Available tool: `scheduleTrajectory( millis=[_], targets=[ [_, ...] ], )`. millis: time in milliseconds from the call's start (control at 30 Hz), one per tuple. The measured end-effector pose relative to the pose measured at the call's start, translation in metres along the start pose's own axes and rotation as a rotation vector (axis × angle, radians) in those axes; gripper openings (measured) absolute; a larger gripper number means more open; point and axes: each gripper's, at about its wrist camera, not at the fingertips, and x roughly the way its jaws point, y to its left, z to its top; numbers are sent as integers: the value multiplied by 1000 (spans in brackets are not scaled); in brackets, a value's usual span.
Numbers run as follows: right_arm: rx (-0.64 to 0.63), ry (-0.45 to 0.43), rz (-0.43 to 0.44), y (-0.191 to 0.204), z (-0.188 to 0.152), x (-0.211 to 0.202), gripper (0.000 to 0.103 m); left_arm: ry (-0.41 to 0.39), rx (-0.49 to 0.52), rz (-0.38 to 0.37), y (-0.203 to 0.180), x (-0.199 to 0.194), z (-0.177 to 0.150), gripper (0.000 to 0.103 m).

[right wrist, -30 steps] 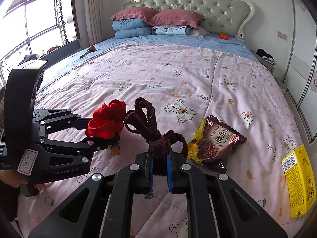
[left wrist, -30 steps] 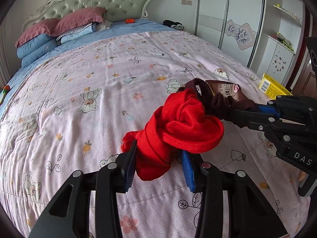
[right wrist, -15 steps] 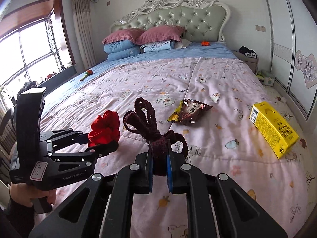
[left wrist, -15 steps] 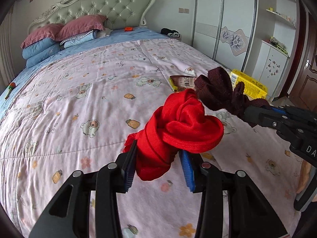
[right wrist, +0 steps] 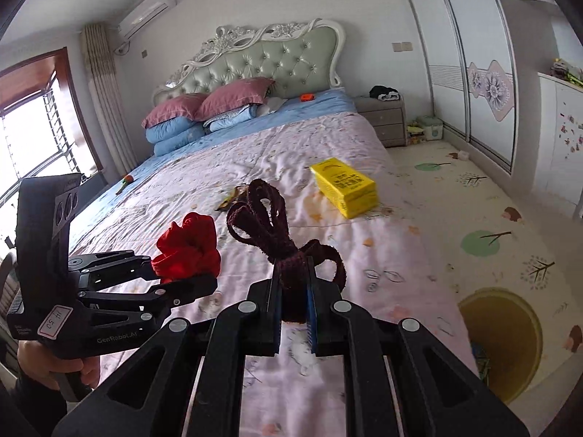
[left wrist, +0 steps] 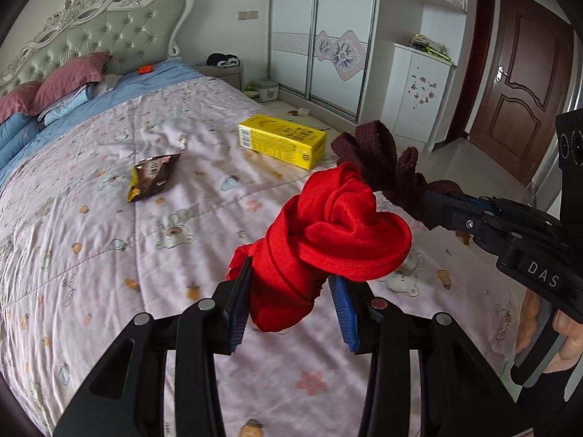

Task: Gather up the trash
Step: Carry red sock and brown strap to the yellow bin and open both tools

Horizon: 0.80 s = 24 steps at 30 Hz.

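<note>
My left gripper (left wrist: 291,284) is shut on a knotted red cloth (left wrist: 328,233) and holds it above the bed; it also shows in the right wrist view (right wrist: 189,245). My right gripper (right wrist: 294,298) is shut on a knotted dark maroon cloth (right wrist: 269,225), held just right of the red one (left wrist: 382,160). A brown snack wrapper (left wrist: 151,176) and a yellow carton (left wrist: 282,140) lie on the pink quilt (left wrist: 109,225). In the right wrist view the carton (right wrist: 344,185) sits near the bed's right edge and the wrapper (right wrist: 233,196) is mostly hidden behind the maroon cloth.
Pillows (right wrist: 207,109) lie at the headboard. A nightstand (right wrist: 382,118) and sliding wardrobe (left wrist: 320,36) stand to the right. A patterned floor mat (right wrist: 492,240) covers the floor beside the bed. A brown door (left wrist: 521,83) is at far right.
Both grippers have pulled back from the bed and swung right with their cloths still held. The wrapper and carton now lie farther off, and the floor and door have come into view.
</note>
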Motion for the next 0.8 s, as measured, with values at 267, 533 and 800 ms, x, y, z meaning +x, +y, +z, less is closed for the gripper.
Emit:
scheduleTrajectory(
  millis=[267,533,800],
  targets=[
    [101,-27,-157,-98,-15,-53,11,69,103,-161,-101,49,25,41],
    [205,-2,-304,-186,-32,-73,11,188,175,-309,-183,114,55,41],
    [308,54,-406,-260,-58,-66,11,315,216,-308,-232,197,85,41]
  ],
)
